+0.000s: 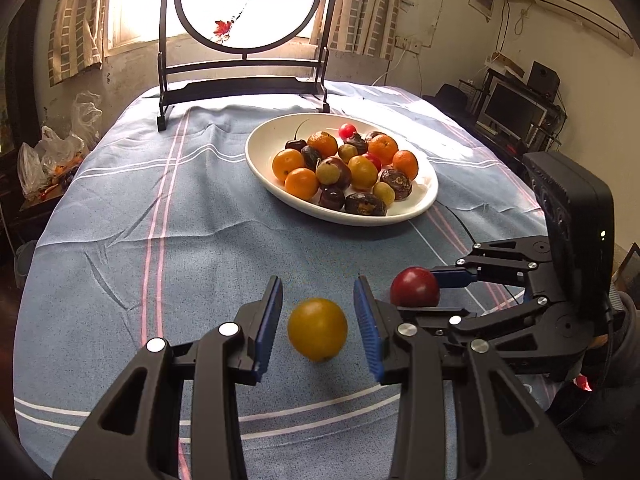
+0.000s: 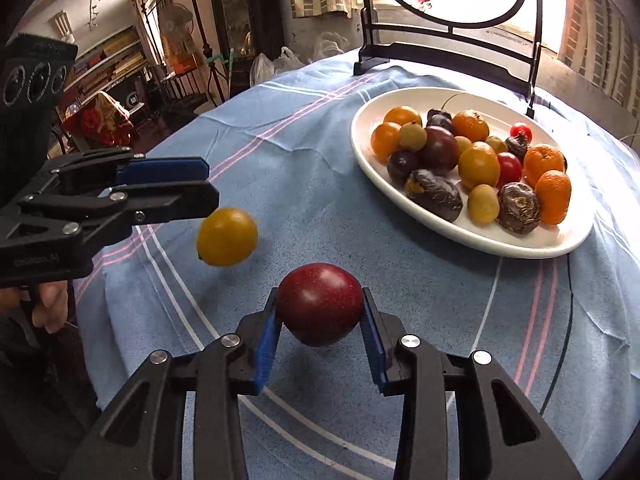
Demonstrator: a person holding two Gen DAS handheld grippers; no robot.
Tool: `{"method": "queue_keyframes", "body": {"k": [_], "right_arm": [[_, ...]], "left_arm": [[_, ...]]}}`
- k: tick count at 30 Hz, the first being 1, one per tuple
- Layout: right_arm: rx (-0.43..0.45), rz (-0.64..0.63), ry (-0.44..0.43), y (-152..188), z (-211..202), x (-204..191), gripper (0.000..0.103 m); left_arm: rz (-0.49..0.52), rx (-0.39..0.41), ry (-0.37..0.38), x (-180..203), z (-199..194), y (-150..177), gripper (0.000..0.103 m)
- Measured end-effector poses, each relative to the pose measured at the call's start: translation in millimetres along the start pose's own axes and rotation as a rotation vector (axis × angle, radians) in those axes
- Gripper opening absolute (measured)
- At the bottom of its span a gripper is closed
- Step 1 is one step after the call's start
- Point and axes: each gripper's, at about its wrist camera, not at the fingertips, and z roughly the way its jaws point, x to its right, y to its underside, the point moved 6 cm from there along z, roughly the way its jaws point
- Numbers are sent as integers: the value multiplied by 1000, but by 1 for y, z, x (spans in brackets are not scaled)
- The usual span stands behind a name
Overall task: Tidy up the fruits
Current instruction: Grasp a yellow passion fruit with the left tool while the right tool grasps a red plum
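Blue striped cloth covers the tabletop. Left gripper fingers stand open, the yellow fruit between them, touching neither. Right gripper fingers grip the red fruit. Far right, a white plate holds mixed fruit; open cloth lies left.

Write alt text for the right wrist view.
The right gripper clamps a dark red plum above a blue striped tablecloth. To its left, the open left gripper sits by a yellow fruit; a white plate of mixed fruit sits beyond.
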Motion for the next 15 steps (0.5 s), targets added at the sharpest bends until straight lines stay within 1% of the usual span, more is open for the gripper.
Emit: {"method": "queue_keyframes", "body": {"k": [4,7,10,11,12,13,14,15], "right_arm": [[29,23,22,-3,-14,15,38],[37,56,13,0,-15,26,38],[44,92,-1,3,-14,33,38],[50,102,-8,5,-15,34,38],[55,110,-14,7,-16,34,38],[59,117,-19,8,-16,35,38],[61,124,-22,9,-17,36,38],[64,132,-24,11,-18,37,38]], "left_arm": [[6,-19,0,0,7,2,36],[19,-45,7,2,15,10,36],[57,-74,47,18,22,21,36],[88,-78,36,25,25,25,40],[122,-68,4,30,26,27,45],[139,-71,-11,33,29,30,54],[137,-73,-26,32,32,30,60],[124,-81,-40,28,35,32,61]]}}
